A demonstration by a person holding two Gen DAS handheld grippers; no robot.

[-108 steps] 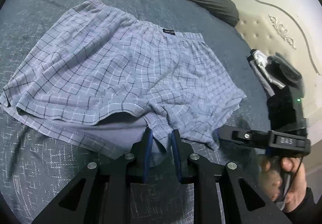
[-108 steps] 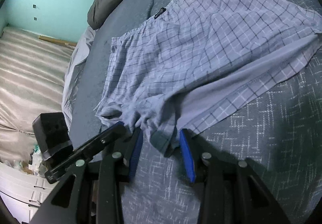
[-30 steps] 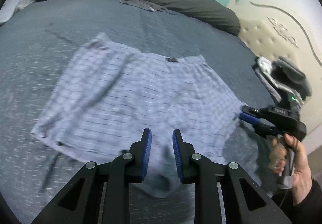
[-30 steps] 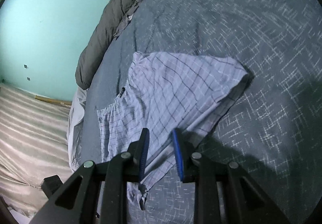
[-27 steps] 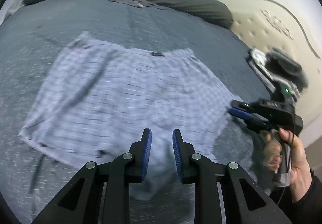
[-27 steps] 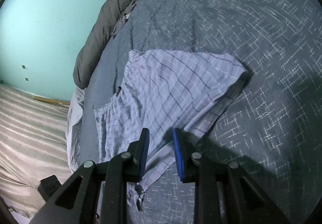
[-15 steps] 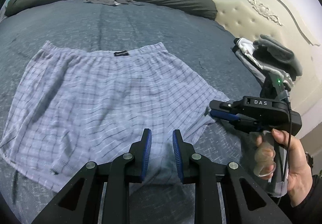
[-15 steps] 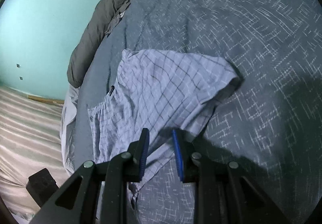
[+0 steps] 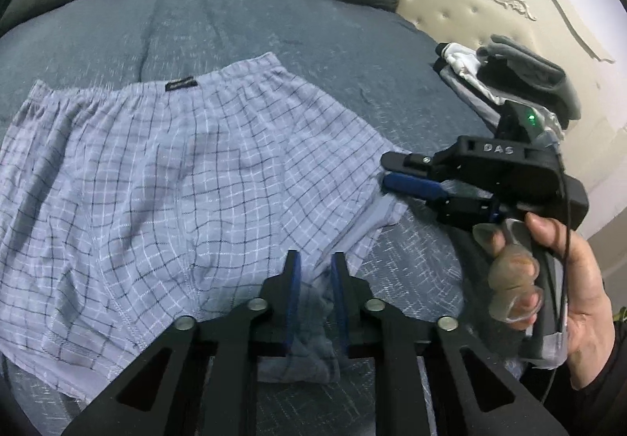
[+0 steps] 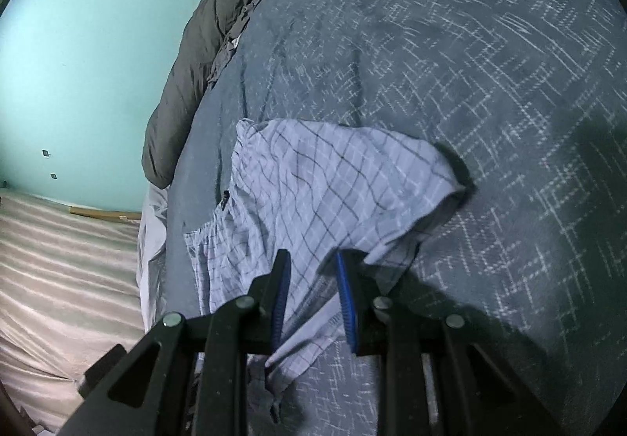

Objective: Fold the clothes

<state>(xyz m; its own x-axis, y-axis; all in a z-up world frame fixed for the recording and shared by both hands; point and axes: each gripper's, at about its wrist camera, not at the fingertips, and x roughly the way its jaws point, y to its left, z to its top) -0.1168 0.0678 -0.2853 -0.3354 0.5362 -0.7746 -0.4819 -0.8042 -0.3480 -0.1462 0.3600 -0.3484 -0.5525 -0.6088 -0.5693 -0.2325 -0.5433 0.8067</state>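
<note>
Checked shorts flat on bed; left gripper fingers slightly apart over hem; right gripper likewise.

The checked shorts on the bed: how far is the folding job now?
Done: the checked shorts lie spread out on the bed, waistband at the far side. In hand: the left gripper and right gripper sit at the hem, cloth between their jaws; whether they pinch it, I cannot tell. Left: every fold, since no part is turned over yet.
</note>
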